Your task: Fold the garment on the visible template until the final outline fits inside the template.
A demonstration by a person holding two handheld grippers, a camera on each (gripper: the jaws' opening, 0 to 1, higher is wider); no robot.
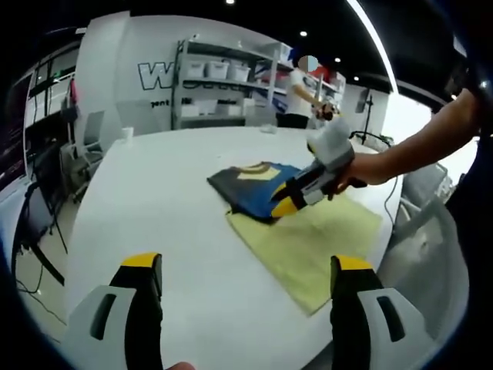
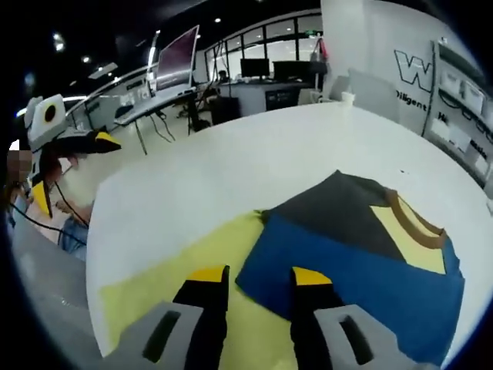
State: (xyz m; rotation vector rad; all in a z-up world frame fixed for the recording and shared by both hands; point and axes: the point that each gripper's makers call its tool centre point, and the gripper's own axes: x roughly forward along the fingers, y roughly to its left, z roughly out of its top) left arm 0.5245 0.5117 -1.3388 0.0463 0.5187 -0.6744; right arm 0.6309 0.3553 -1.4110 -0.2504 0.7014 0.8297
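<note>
The garment [image 1: 250, 185] lies folded on the white table [image 1: 169, 216]: blue, with a dark grey panel and a yellow patch with a tan collar. It overlaps the far end of the yellow-green template [image 1: 308, 243]. My left gripper [image 1: 246, 270] hangs open above bare table, short of the template. A hand holds my right gripper [image 1: 283, 203] at the garment's near edge. In the right gripper view, the right gripper [image 2: 258, 279] is open low over the garment [image 2: 354, 262] and the template [image 2: 169, 277], with the blue corner between its jaws. The left gripper [image 2: 73, 169] hovers at far left.
The table's edge [image 2: 88, 254] runs close to the template's near side. Shelves with bins [image 1: 223, 85] and a standing person [image 1: 296, 96] are beyond the table. Desks with monitors [image 2: 231, 77] stand across the room. A small white cup [image 1: 127, 132] sits at the table's far corner.
</note>
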